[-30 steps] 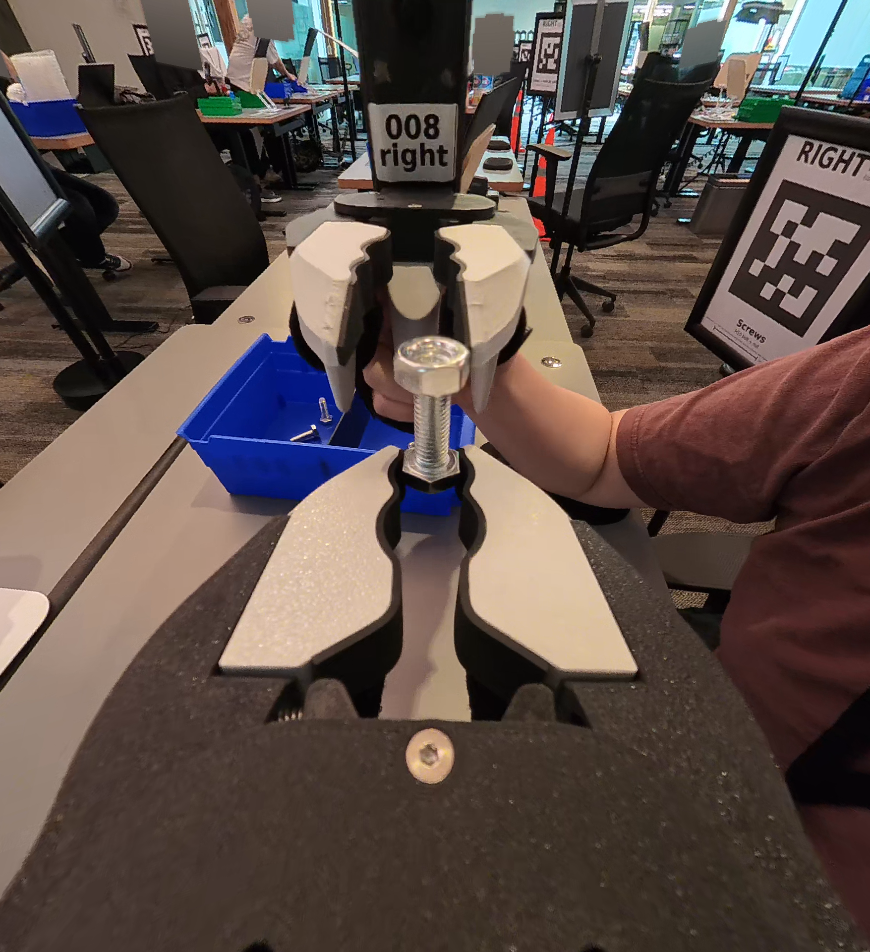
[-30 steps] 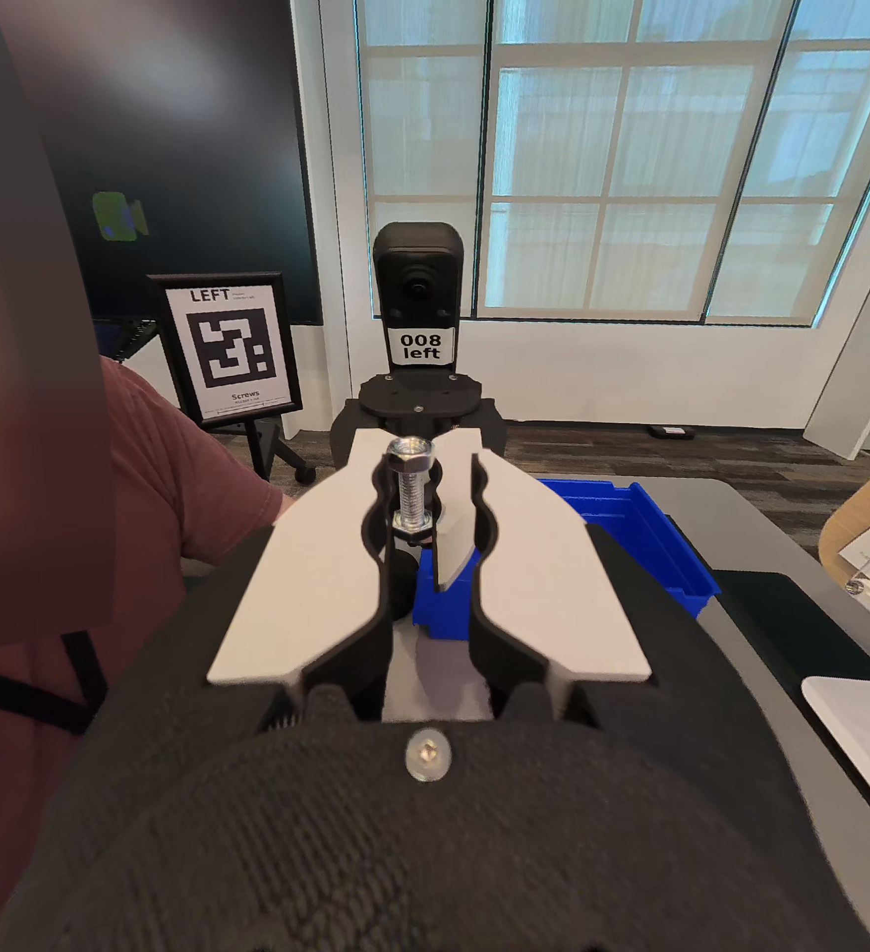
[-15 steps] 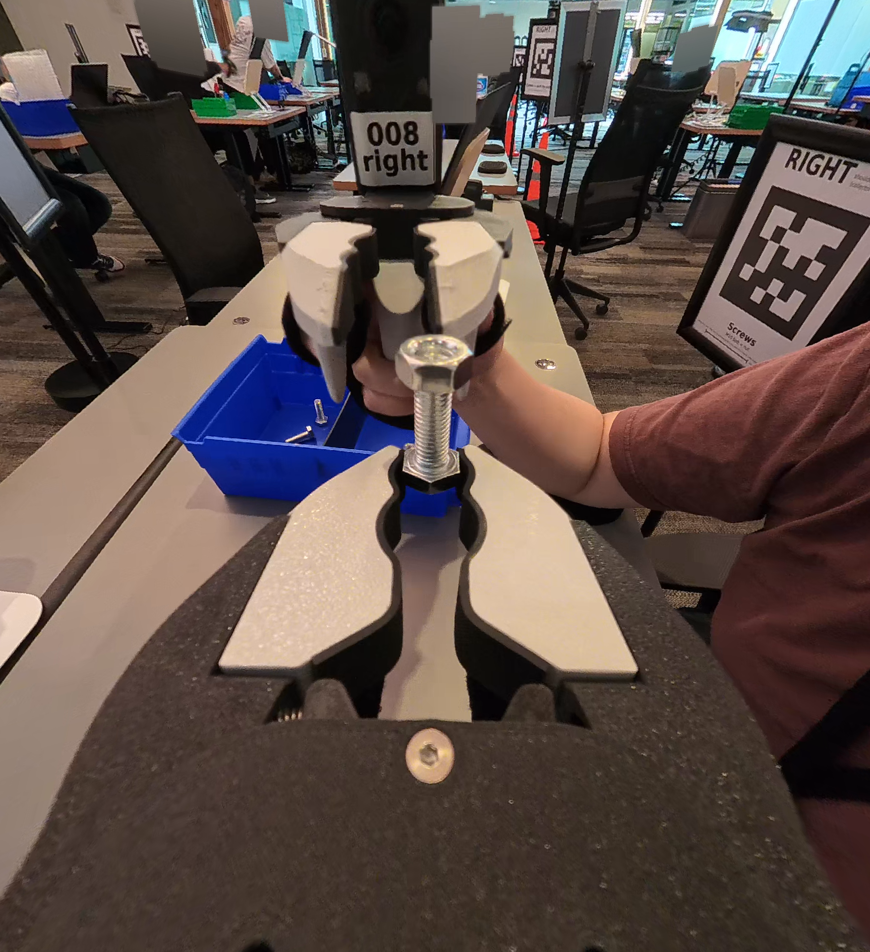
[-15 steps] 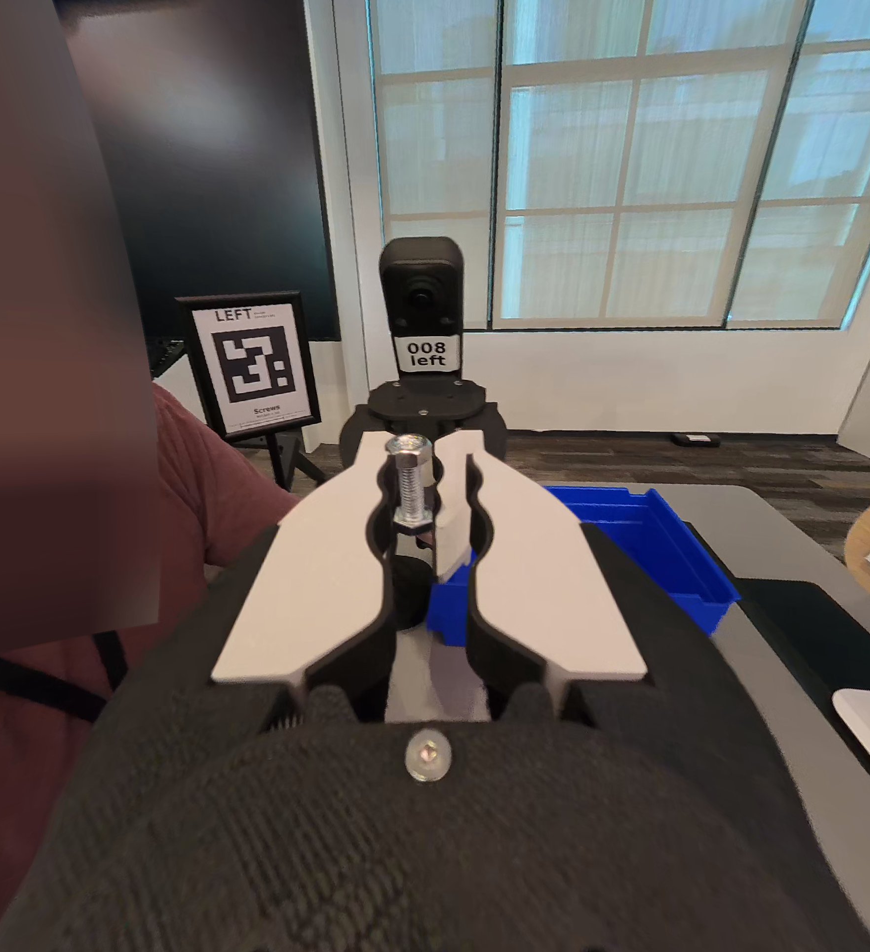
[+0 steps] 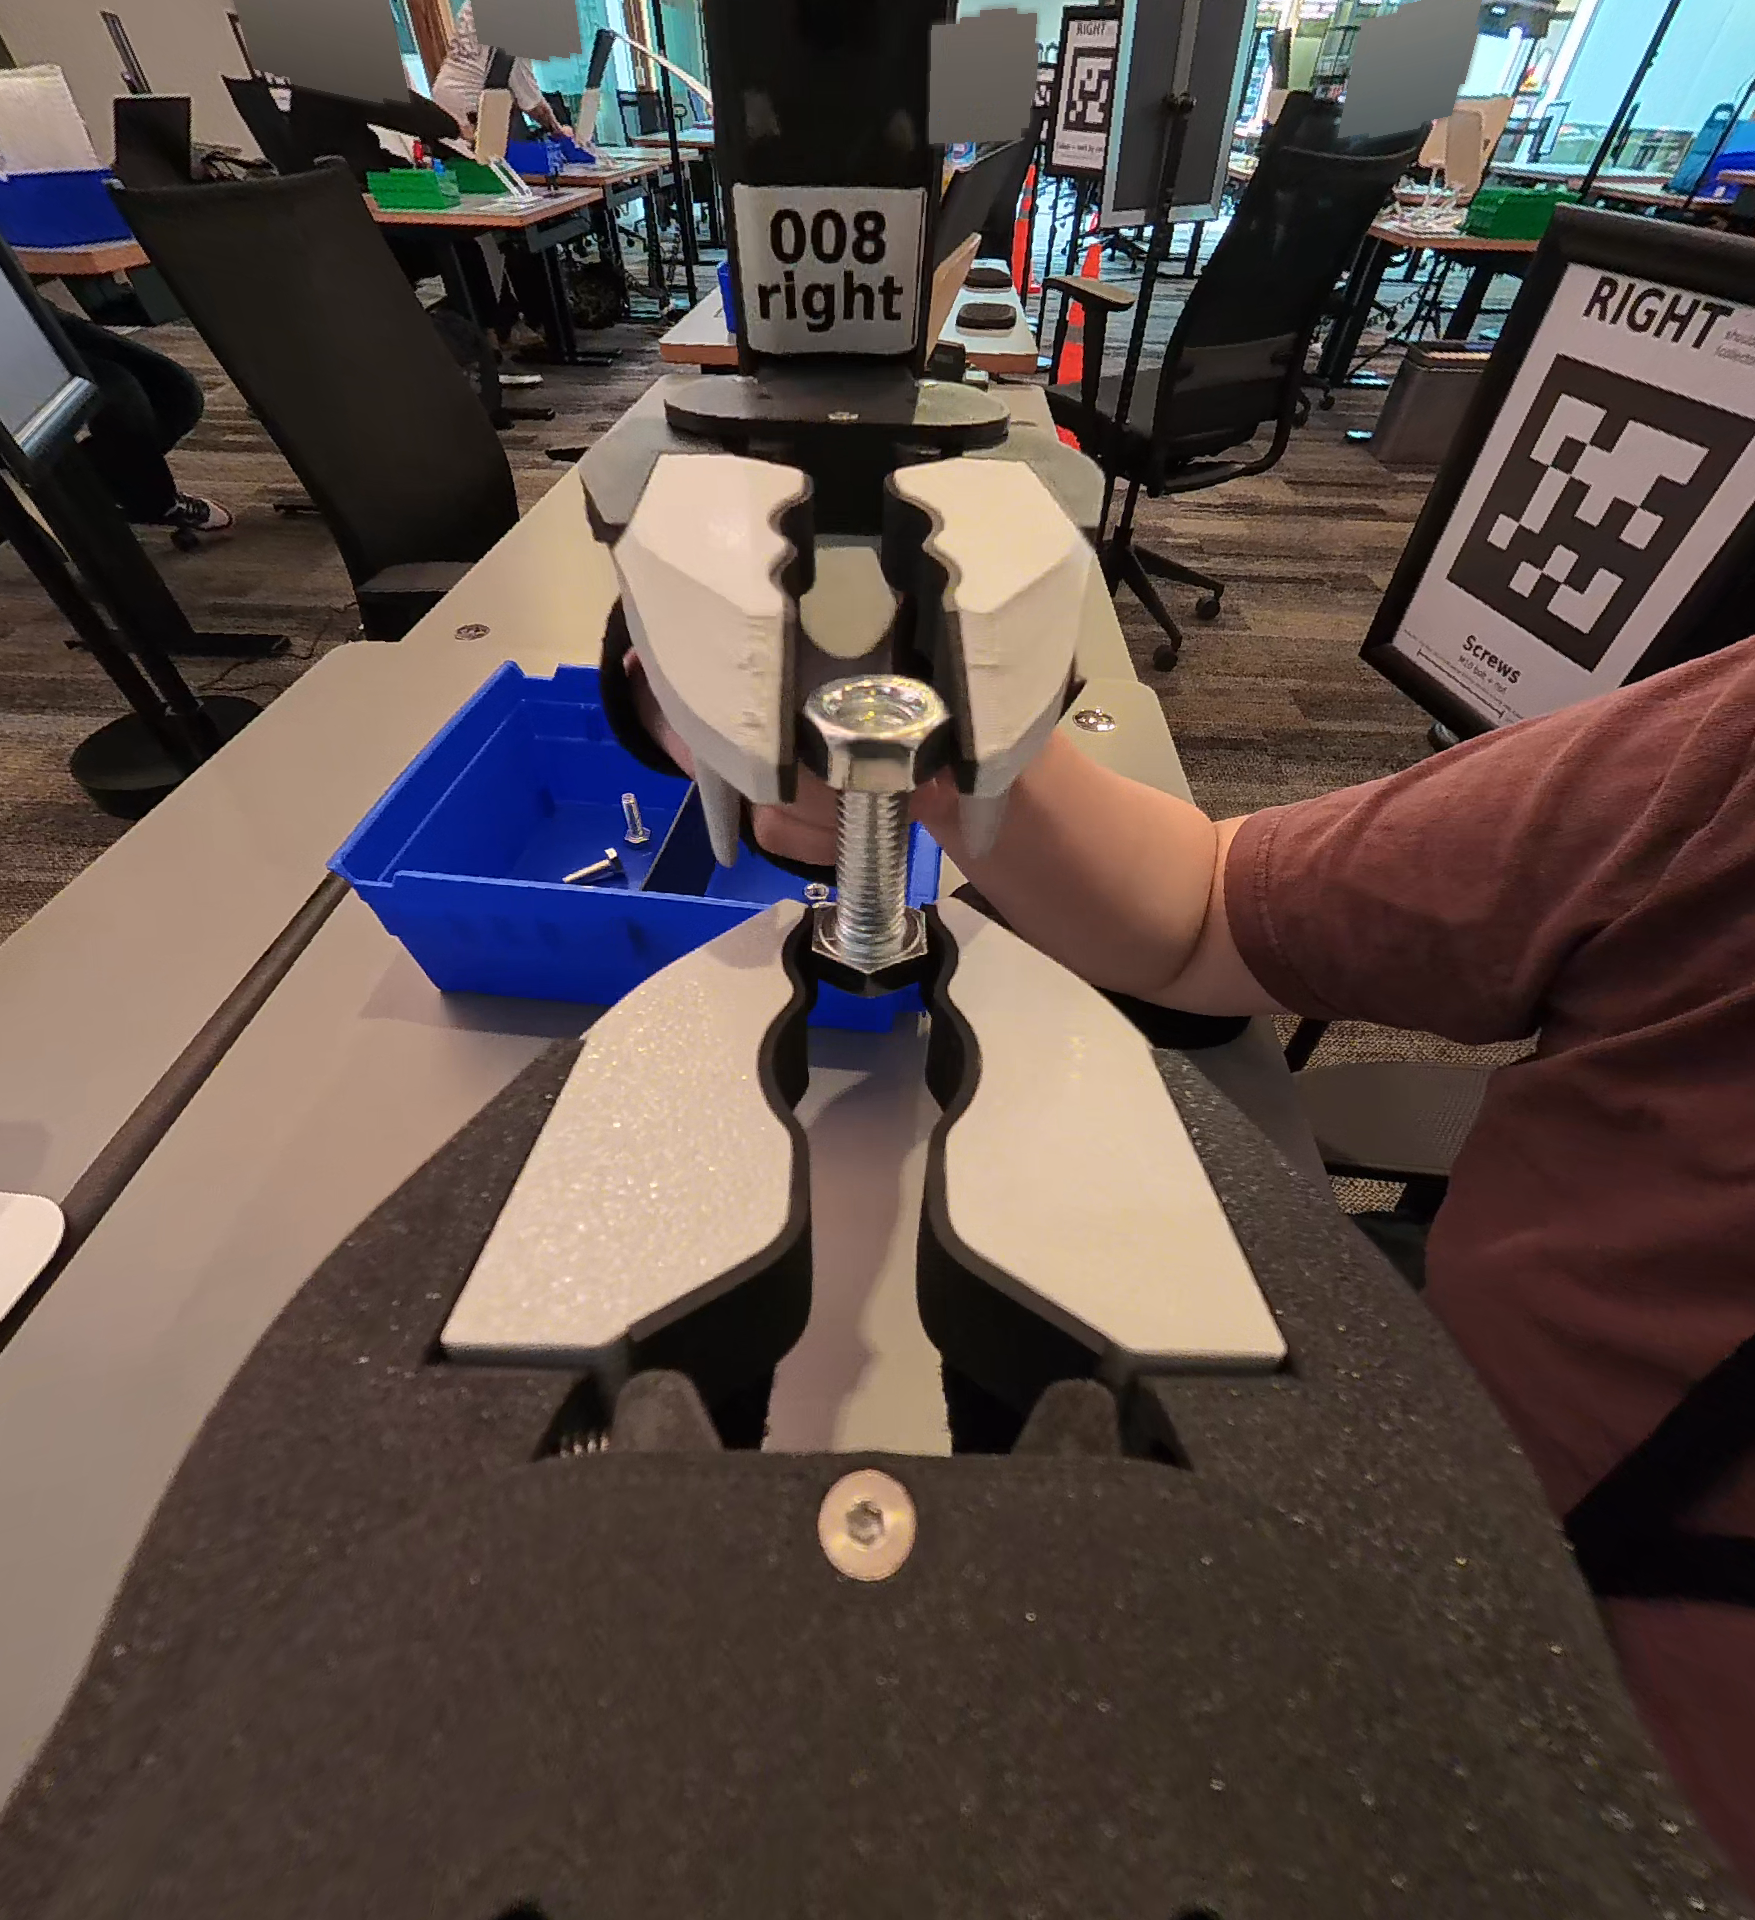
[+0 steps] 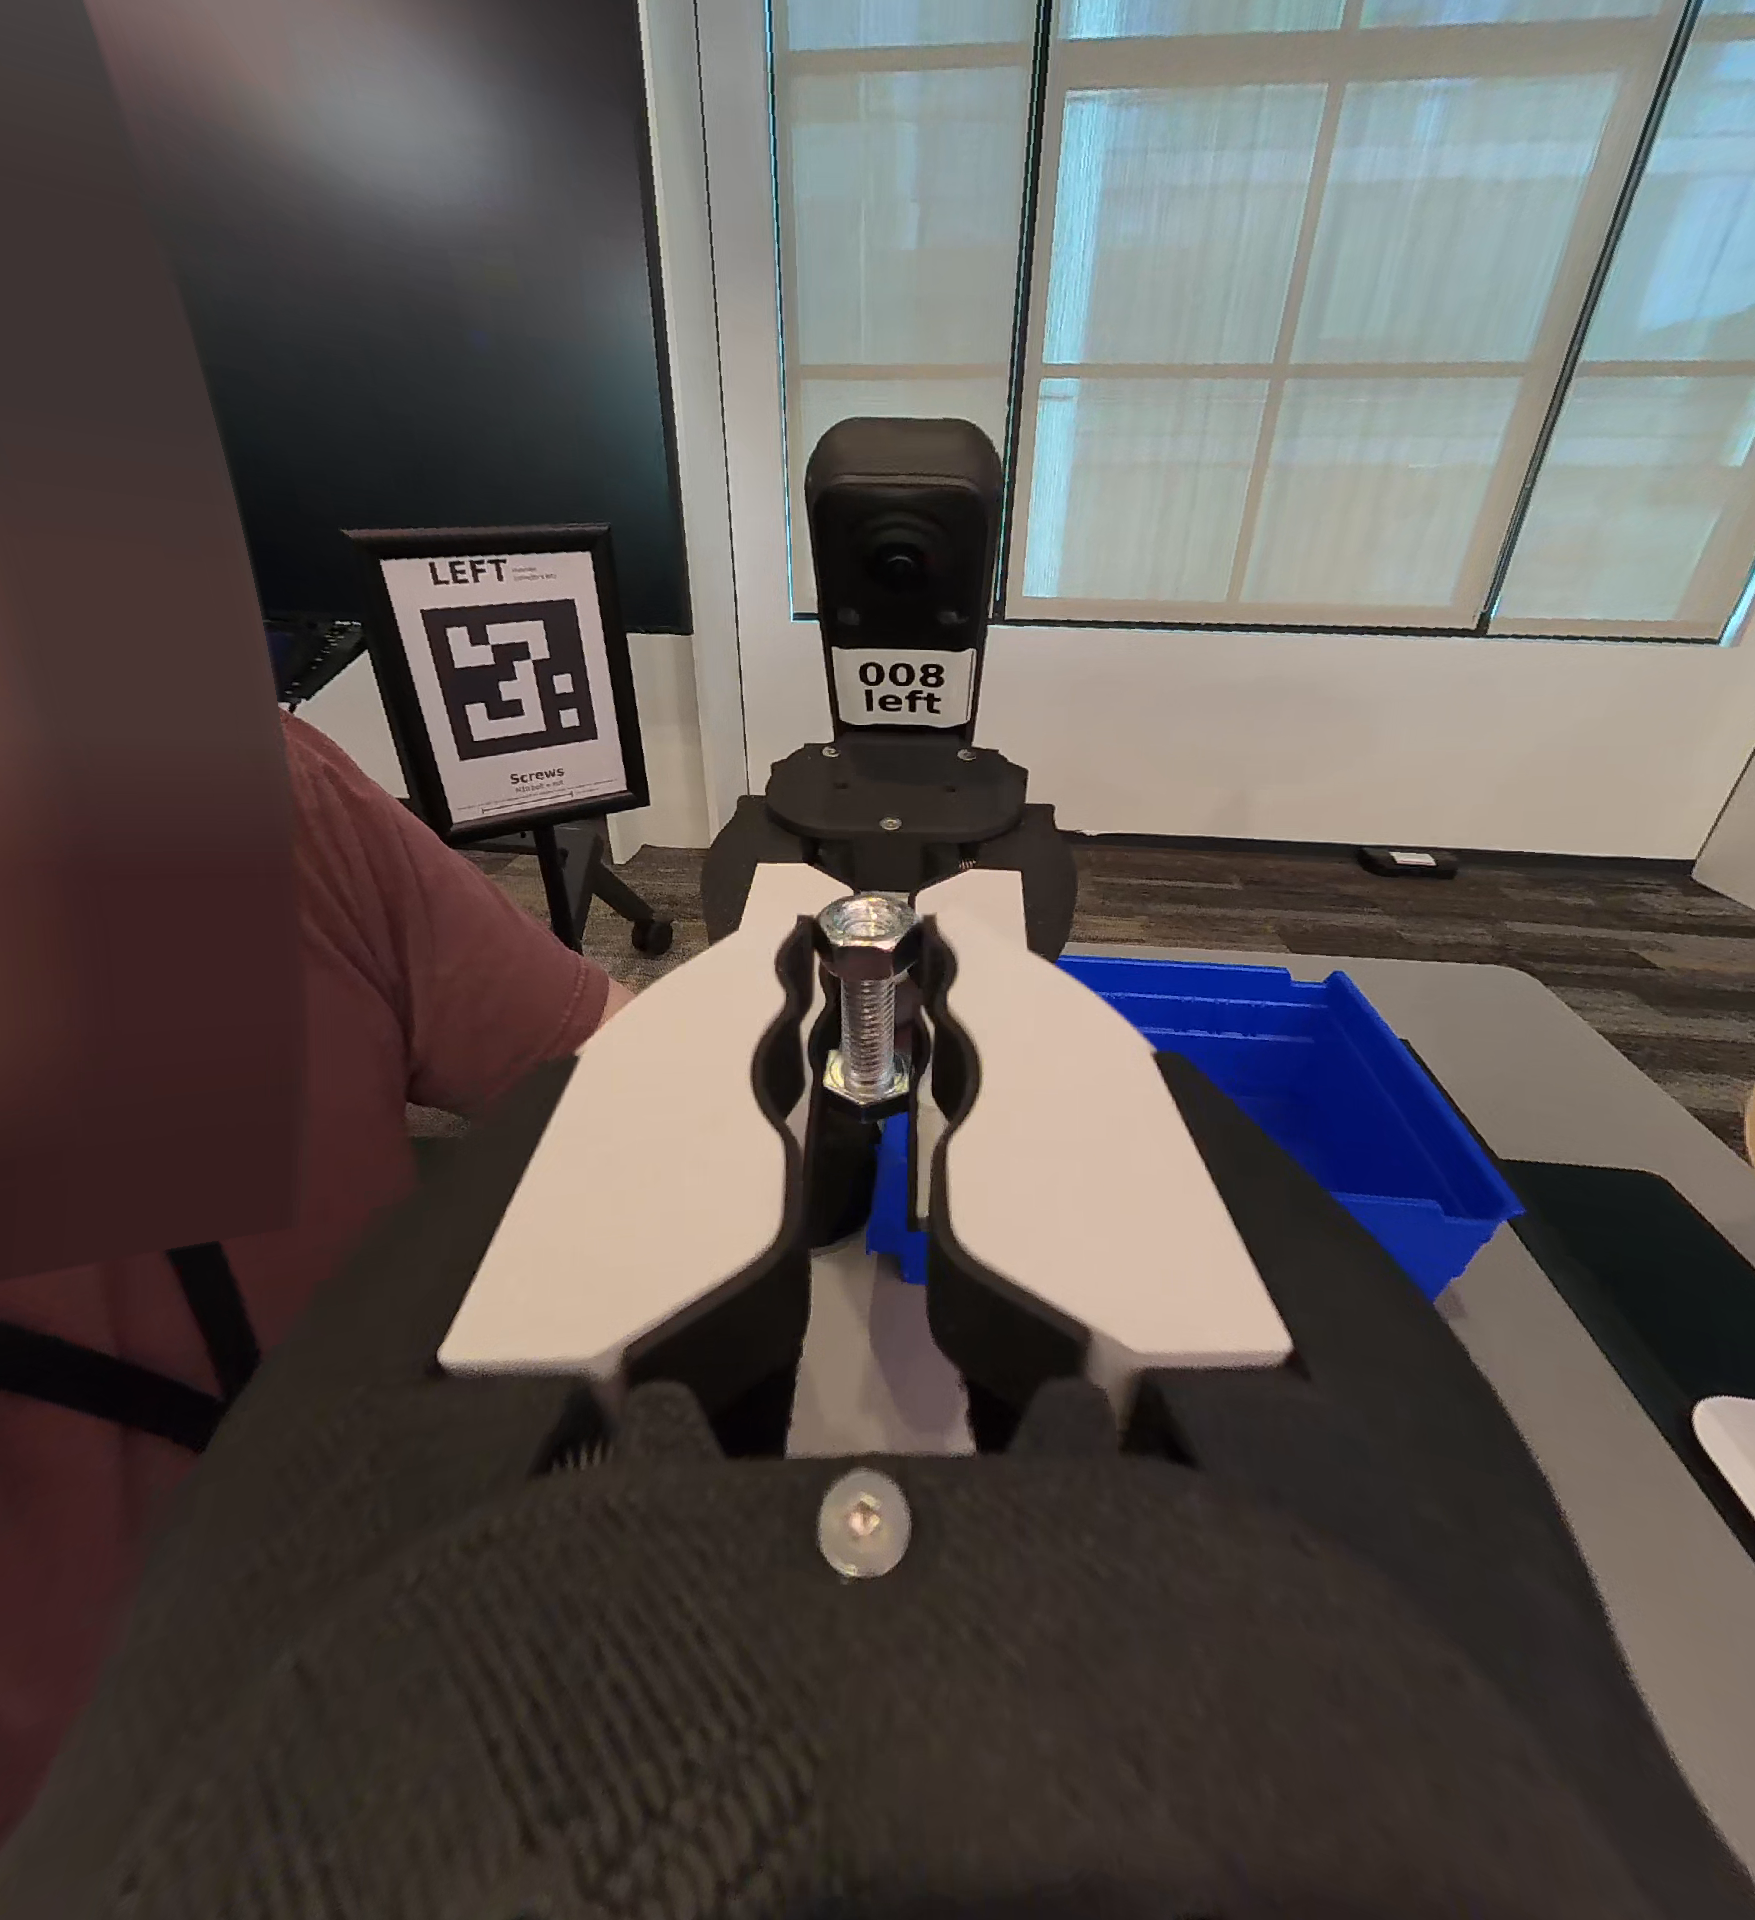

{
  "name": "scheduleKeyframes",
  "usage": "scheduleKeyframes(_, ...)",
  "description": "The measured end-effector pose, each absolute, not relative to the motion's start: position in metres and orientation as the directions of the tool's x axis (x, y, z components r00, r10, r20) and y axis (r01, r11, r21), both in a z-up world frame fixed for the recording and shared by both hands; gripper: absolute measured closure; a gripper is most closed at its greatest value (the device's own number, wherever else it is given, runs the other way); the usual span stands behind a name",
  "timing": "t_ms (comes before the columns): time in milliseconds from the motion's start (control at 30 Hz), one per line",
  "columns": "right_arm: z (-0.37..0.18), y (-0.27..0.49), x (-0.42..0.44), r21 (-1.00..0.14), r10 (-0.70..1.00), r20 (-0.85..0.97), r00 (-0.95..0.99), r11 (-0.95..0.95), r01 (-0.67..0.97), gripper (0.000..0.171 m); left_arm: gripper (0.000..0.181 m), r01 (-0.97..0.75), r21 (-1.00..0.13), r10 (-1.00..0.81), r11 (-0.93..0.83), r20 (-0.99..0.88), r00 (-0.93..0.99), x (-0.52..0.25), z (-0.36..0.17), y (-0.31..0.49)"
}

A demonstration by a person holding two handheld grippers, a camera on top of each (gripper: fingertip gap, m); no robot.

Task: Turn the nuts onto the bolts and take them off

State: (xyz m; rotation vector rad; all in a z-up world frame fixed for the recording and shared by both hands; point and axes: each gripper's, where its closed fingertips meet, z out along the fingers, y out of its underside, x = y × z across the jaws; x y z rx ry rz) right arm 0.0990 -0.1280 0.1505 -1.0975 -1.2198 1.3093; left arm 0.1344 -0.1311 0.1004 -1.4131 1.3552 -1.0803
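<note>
In the left wrist view, the left gripper (image 5: 868, 940) has its fingers clamped on the nut (image 5: 869, 938), which sits low on the threaded shank of the upright bolt (image 5: 871, 821). Just beyond, the right gripper (image 5: 857, 769) faces it from the far side, fingers closed around the bolt's hex head. Behind the bolt, a blue bin (image 5: 499, 914) rests on the grey tabletop (image 5: 177, 935), holding two loose bolts (image 5: 615, 842). Farther off to the right stands a framed marker sign (image 5: 1600, 499).
</note>
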Motion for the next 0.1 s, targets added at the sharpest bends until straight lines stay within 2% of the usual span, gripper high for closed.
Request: scheduleKeyframes(100, 0.152, -0.14, 0.103, -0.994, 0.978, 0.006, -0.208, -0.016, -0.104, 0.151, 0.163, -0.229, -0.973, -0.998, -0.036, 0.047, -0.042, 0.135, 0.102, -0.141)
